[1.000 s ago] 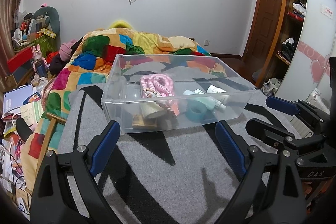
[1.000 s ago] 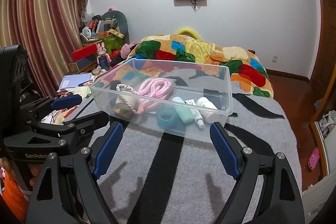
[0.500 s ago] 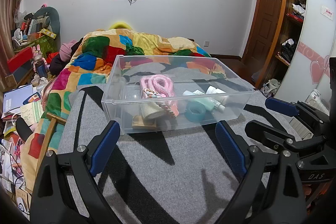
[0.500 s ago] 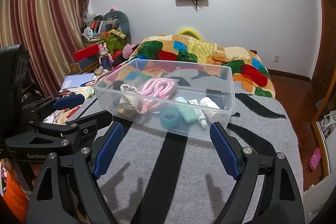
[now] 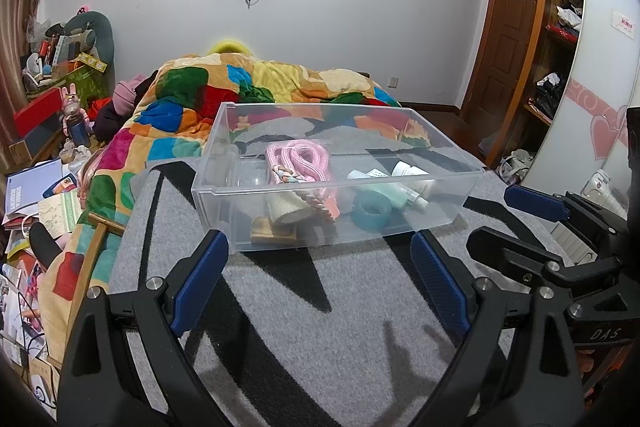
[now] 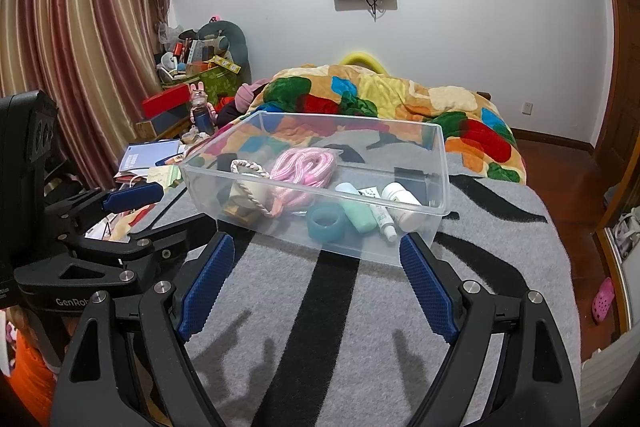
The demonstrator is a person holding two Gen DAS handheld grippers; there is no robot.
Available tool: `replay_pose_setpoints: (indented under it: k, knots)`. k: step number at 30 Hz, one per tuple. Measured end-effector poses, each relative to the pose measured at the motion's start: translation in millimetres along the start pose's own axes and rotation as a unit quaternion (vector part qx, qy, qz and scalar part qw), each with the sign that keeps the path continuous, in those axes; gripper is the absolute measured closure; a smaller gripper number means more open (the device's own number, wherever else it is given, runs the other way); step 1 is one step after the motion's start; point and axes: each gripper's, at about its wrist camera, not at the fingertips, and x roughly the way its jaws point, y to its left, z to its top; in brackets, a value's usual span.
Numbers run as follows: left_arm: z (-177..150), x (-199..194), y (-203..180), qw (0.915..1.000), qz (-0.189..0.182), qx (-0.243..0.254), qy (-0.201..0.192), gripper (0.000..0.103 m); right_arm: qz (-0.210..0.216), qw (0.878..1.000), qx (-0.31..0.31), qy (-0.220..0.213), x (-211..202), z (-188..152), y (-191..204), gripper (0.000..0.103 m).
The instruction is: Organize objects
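Clear plastic bin [image 5: 224,187] sits at twelve o'clock on the grey blanket [image 5: 320,327], rope [image 5: 298,159], tape [image 5: 370,213] and tubes [image 5: 384,187] corralled inside. We hold left gripper [image 5: 320,267] and right gripper [image 6: 316,267] spread wide, empty, apparently finished.

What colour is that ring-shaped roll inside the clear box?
Teal. The ring-shaped roll shows best in the right wrist view, near the front of the clear box.

Clear bin [image 5: 424,227] holds pink rope [image 5: 298,159], tape roll [image 5: 371,213], bottles [image 5: 412,177].
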Motion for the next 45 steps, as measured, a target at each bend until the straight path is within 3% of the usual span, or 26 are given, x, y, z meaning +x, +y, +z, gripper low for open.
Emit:
replay_pose_setpoints:
  k: [45]
  knots:
    - [-3.1,-2.5,-2.3,1.0,0.001,-0.003,0.002,0.009,0.007,1.0,0.006,-0.002,-5.2,1.0,1.7,0.02]
